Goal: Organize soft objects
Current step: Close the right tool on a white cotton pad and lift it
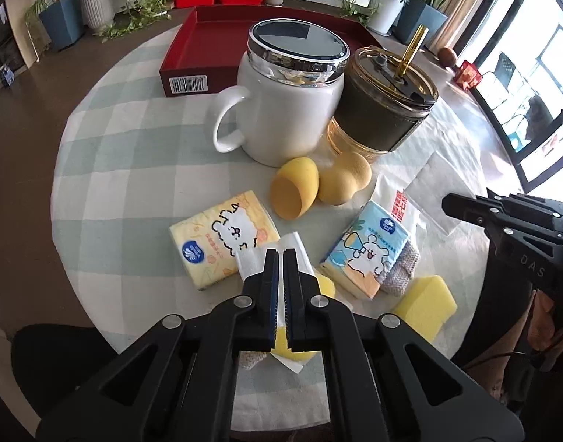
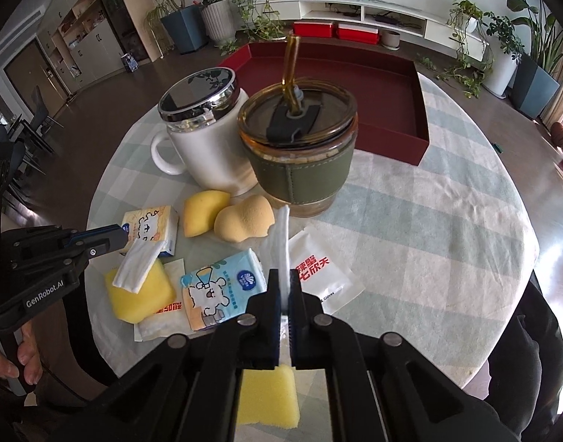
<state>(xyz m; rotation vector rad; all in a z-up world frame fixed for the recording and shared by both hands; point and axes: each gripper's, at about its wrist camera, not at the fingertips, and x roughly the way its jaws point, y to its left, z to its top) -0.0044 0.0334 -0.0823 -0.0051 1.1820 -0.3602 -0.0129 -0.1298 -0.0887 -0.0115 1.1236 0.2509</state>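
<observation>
1. A white cotton pad point(image 2: 281, 243) is seen standing on its edge, thin and fluffy, rising between the fingers of the right hand-held gripper point(image 2: 285, 280), above the desk point(image 2: 410, 221) with its checked cloth.
2. A second white pad point(image 1: 252, 261), flat and ribbed, is held over a yellow sponge point(image 2: 141, 291) at the near left of the desk.
3. The other soft things are laid close together on the desk: a yellow tissue pack point(image 1: 222, 239), a blue tissue pack point(image 1: 366, 250), two beauty sponges point(image 1: 318, 184), a square yellow sponge point(image 1: 425, 302) and a white glove packet point(image 2: 325, 276).
4. Behind them a white mug point(image 1: 281, 110) and a green-sleeved cup point(image 1: 384, 110) are placed just beside each other, before a red tray point(image 2: 391, 110).
5. The right hand-held gripper is clenched on the upright cotton pad; its pads are pressed on both faces.
6. The left hand-held gripper point(image 1: 280, 258) is clenched likewise, and the flat pad is grasped by its edge.
</observation>
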